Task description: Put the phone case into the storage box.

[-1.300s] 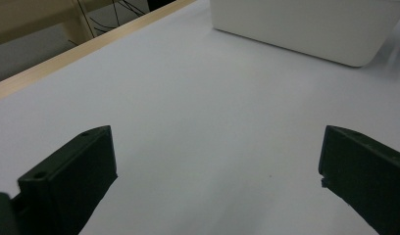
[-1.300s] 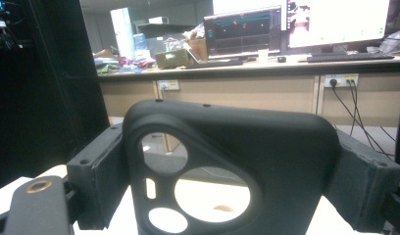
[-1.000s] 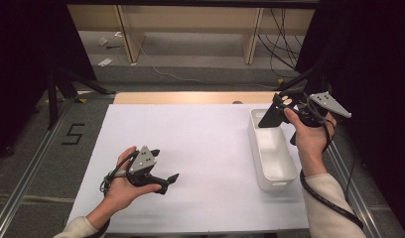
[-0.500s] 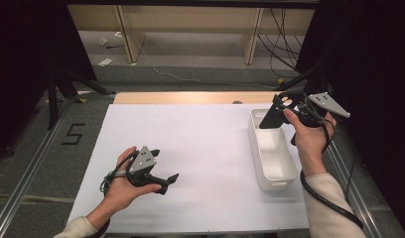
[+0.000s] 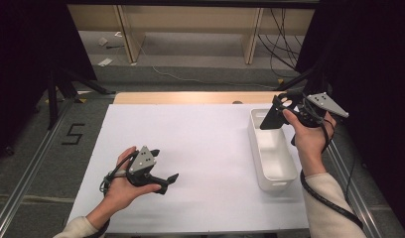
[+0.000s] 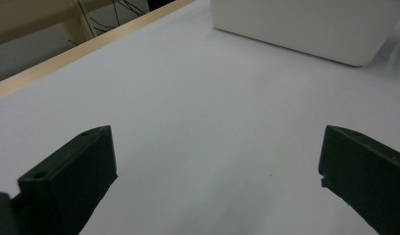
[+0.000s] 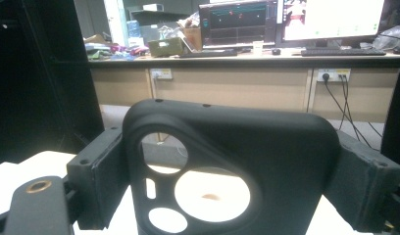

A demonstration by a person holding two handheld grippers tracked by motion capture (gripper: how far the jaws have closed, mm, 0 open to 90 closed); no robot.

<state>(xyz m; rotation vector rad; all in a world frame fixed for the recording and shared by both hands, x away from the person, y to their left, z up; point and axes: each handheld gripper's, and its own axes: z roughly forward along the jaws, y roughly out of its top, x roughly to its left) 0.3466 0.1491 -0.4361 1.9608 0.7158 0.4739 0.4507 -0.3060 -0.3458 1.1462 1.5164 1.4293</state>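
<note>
The black phone case [image 7: 232, 161] is clamped crosswise between the two jaws of the right gripper [image 5: 277, 111], one jaw pressing each long edge. In the right gripper view the case stands upright with its camera cut-out [image 7: 195, 188] facing the lens; the large rounded opening and the smaller holes beside it show the pale surface behind. In the high view the case [image 5: 269, 119] is held in the air above the far end of the white bin [image 5: 275, 171], apart from the bin's rim.

The right hand [image 5: 307, 136] holds the right gripper at the far right of the tabletop [image 5: 205, 144], with the grey three-cornered plate on top and the cable trailing down along the forearm. The bin lies lengthwise along the right side of the white tabletop, its interior showing nothing but white walls and floor.

The left gripper [image 5: 171, 179] lies low over the near left part of the tabletop, held in the left hand [image 5: 122, 191] and pointing toward the bin. Its jaws stand wide apart with nothing between them; in the left gripper view bare white surface lies between them, and the bin's side wall [image 6: 306, 27] is farther off.

Beyond the tabletop's wooden far edge [image 5: 190, 97], the floor carries loose cables.
</note>
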